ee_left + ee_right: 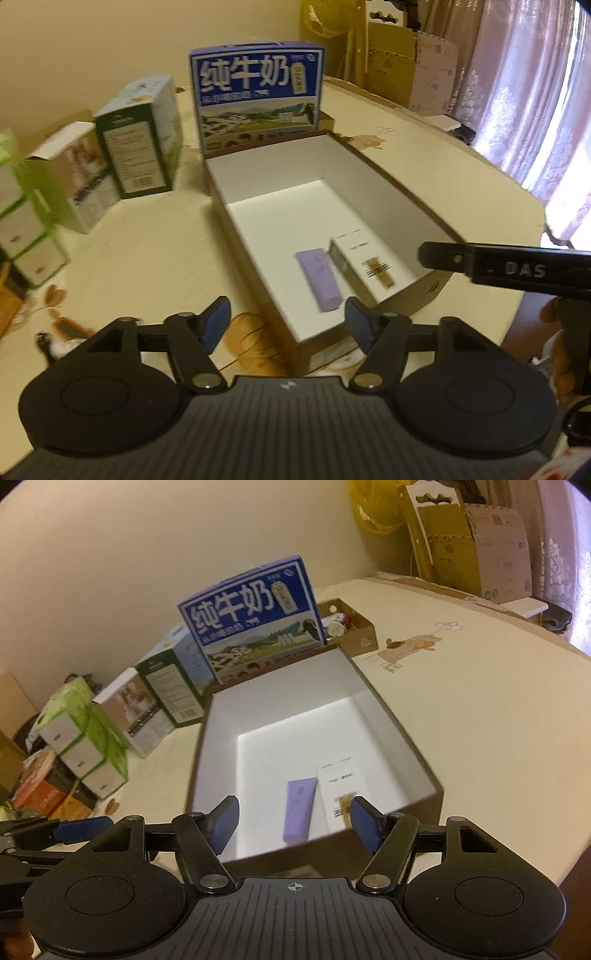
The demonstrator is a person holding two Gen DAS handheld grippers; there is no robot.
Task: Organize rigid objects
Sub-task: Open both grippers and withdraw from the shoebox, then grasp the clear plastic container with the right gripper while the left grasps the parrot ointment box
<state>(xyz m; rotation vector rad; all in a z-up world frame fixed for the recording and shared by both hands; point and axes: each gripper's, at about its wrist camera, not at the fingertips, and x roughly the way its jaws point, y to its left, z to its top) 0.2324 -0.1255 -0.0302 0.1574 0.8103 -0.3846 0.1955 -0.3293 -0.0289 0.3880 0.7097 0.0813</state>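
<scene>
Open white-lined box [325,206] on the worktop [147,258], 1 end against the milk carton [258,92]. A purple tube [319,278] and white carton [364,266] lie side by side at its near end; the far floor is bare. Left tongs [287,325] and right tongs [293,825] hang released, gripping nothing, at the near rim.

Warm, rather dim indoor light tints both views yellowish. Daylight comes through the curtains [532,92] at the right of the left wrist view and blows out to white there. The white floor of the open box [295,746] glares brightly, its inner walls shaded grey. Motion blur smears the stacked cartons [26,229] at the left edge. Fisheye bending curves the bench [498,701] edge, with dark corners.
</scene>
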